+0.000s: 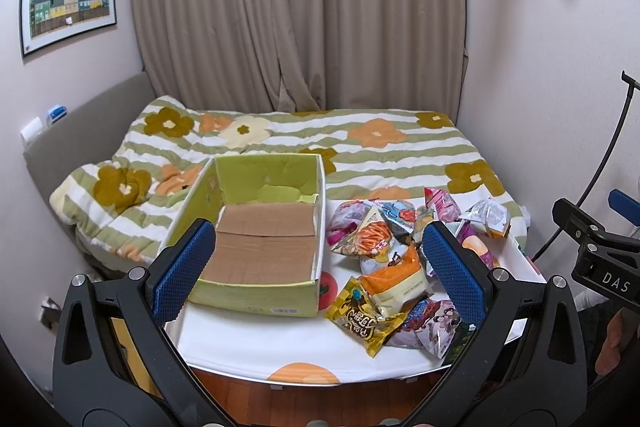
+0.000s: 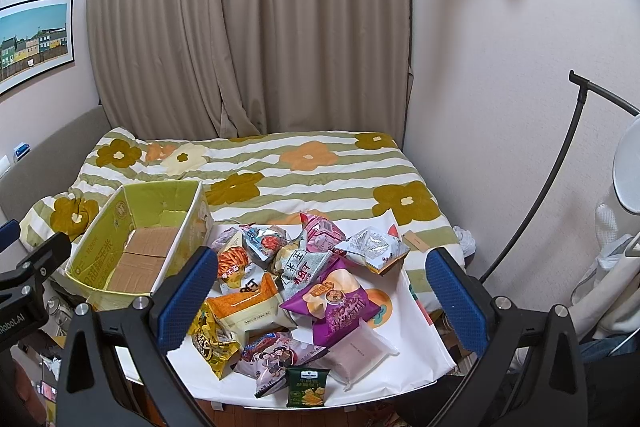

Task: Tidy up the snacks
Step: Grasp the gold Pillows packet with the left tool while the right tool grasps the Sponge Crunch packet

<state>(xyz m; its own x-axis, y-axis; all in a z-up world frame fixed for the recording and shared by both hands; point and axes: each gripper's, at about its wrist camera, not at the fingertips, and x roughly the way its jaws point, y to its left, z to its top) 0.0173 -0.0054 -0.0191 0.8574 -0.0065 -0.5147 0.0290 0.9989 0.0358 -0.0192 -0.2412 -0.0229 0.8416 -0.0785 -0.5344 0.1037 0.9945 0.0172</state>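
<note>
Nothing of the sorting is judged to be done yet. The bed, covered in a flowered striped quilt, is seen behind the white counter. The green cardboard box is set on the counter's left part, and only its bare brown floor is shown inside; no packet is seen in it. Just to the right of the box, the snack pile is heaped loosely, with the purple packet on top near its right side, the orange packet toward the box, and the small dark green packet at the pile's near edge. The left gripper and the right gripper are held short of the pile, their fingers spread wide with nothing between them. Every packet is judged left to be moved.
</note>
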